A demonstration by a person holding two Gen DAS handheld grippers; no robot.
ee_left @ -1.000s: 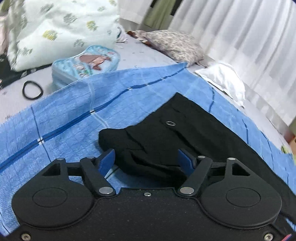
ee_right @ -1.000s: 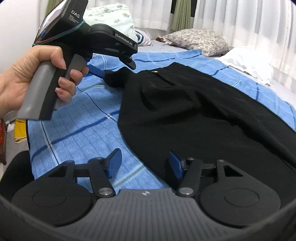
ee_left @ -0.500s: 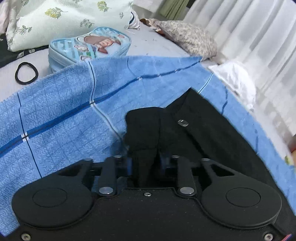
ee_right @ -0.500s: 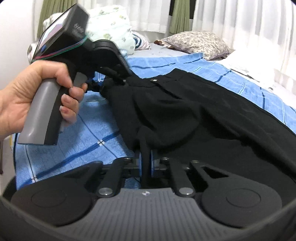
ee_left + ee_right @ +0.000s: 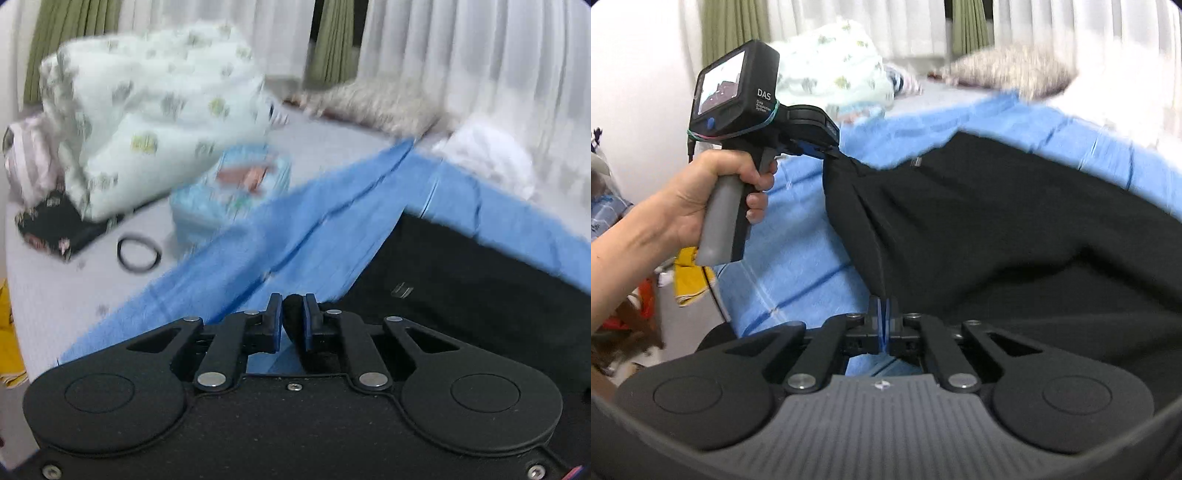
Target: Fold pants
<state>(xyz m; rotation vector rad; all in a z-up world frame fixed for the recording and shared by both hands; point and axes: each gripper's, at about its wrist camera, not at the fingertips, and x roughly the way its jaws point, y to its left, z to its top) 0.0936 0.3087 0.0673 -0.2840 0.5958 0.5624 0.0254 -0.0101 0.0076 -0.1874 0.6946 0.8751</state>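
Both grippers, left point(image 5: 293, 317) and right point(image 5: 882, 319), were clamped on the pants point(image 5: 997, 229) edge, lifted above the blue sheet point(image 5: 798, 280). Carrying it across evenly, edge taut, would likely give a clean fold.

Pants point(image 5: 979, 229) lie on a blanket point(image 5: 798, 273), pillows point(image 5: 147, 122) behind.

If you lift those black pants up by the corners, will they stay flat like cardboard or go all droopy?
Probably droopy. The black pants already sag and crease between the left gripper and right gripper, so they look floppy. They likely weigh little, since two small pinches lift the edge. The rest would probably drag across the blue blanket.
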